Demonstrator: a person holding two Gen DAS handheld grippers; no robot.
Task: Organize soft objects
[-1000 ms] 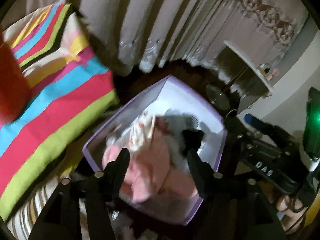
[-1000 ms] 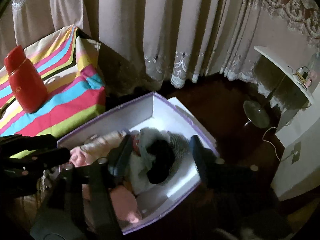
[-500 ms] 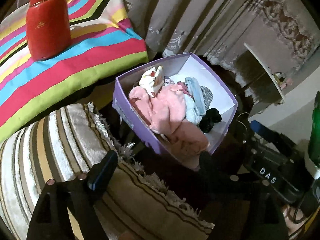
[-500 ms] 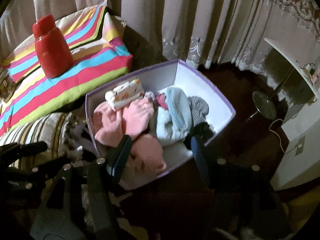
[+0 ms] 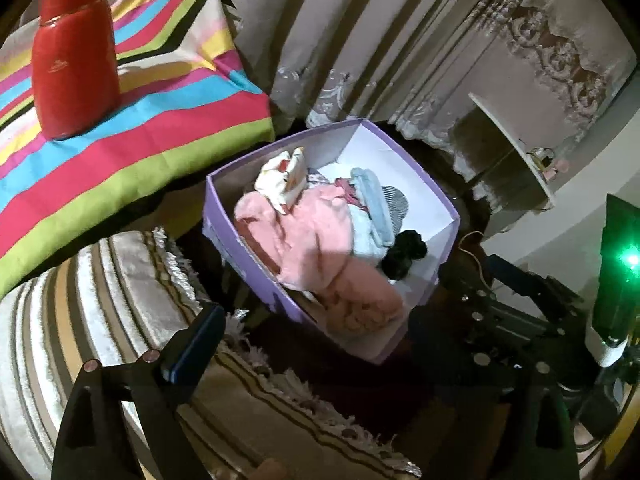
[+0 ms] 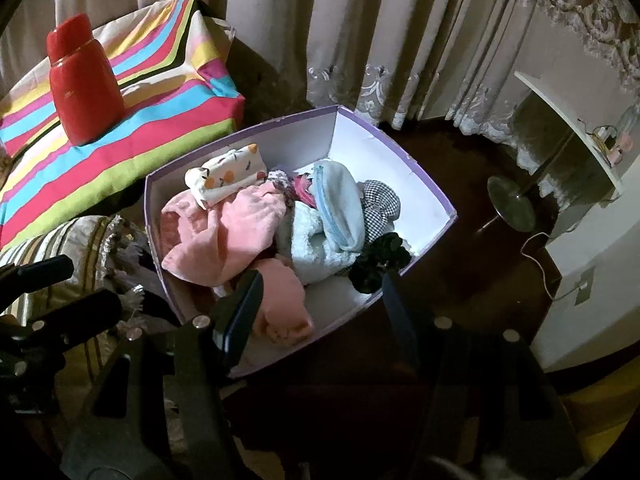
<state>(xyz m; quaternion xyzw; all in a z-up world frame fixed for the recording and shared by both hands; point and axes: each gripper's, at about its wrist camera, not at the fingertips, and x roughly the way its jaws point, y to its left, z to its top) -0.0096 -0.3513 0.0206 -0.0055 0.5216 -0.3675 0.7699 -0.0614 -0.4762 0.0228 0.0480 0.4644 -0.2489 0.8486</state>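
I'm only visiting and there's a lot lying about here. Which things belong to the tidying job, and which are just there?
Part of the job:
- purple box
- pink fleece
- pale blue towel
- checked cloth
- black cloth
- fruit-print cloth

Just there:
- red bottle
- striped blanket
- fringed cushion
- curtains
- fan stand

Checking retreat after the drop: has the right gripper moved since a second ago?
Yes. The right gripper has backed away from the purple box, no longer over the clothes.
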